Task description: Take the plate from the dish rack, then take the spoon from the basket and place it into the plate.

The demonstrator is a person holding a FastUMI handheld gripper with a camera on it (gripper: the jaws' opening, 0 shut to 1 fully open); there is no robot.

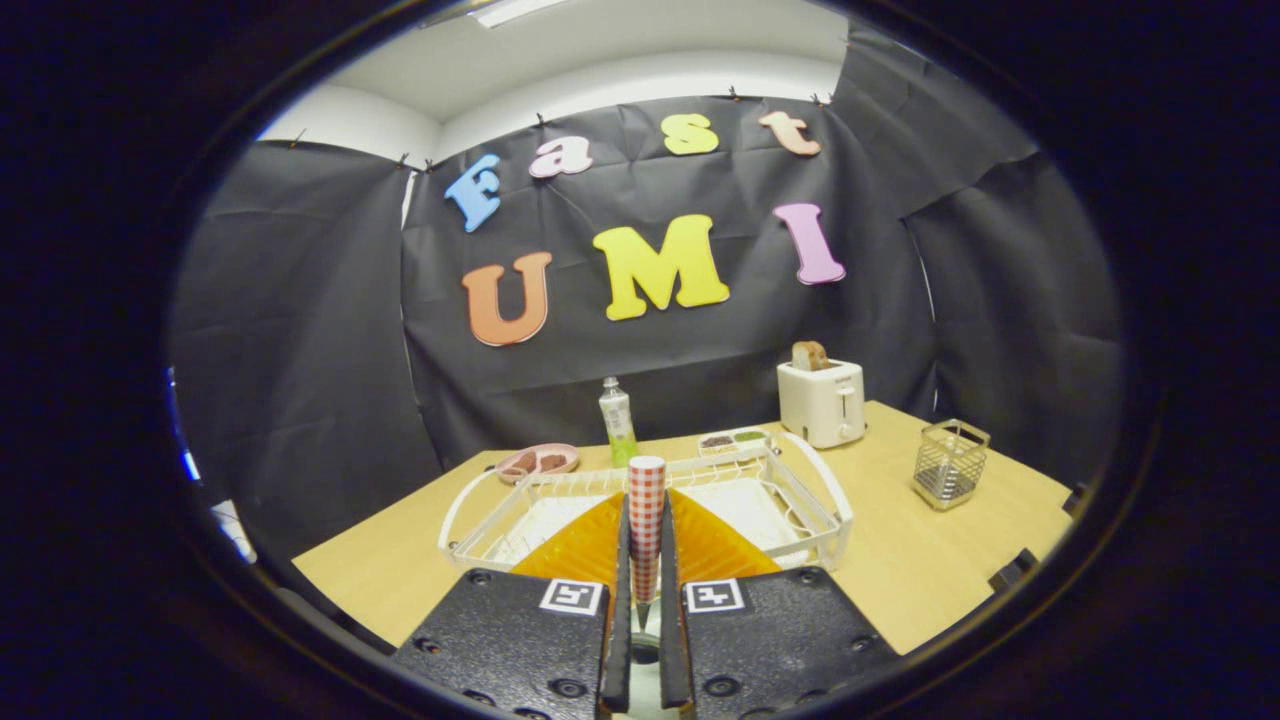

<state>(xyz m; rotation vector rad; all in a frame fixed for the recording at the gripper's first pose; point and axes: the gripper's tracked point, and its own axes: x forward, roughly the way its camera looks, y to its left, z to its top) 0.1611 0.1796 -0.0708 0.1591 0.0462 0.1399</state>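
- The claw (pixel 645 560) is clamped on the checked plate (pixel 646 520), held on edge over the white dish rack (pixel 825 500), which blocks the near middle.
- The right of the surface (pixel 900 570) lies bare up to the wire basket (pixel 950 463).
- The far edge is crowded by the toaster (pixel 822 402), green bottle (pixel 617 422) and pink dish (pixel 538 462).
- Left of the rack runs a bare strip.

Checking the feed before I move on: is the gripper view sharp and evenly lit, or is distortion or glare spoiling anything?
Gripper view: fisheye bends the table edges and dish rack rim; lighting is even and soft, without harsh glare; toaster and wire basket look reasonably sharp; the gripper is shut on the checkered plate, seen edge-on, slightly soft up close.
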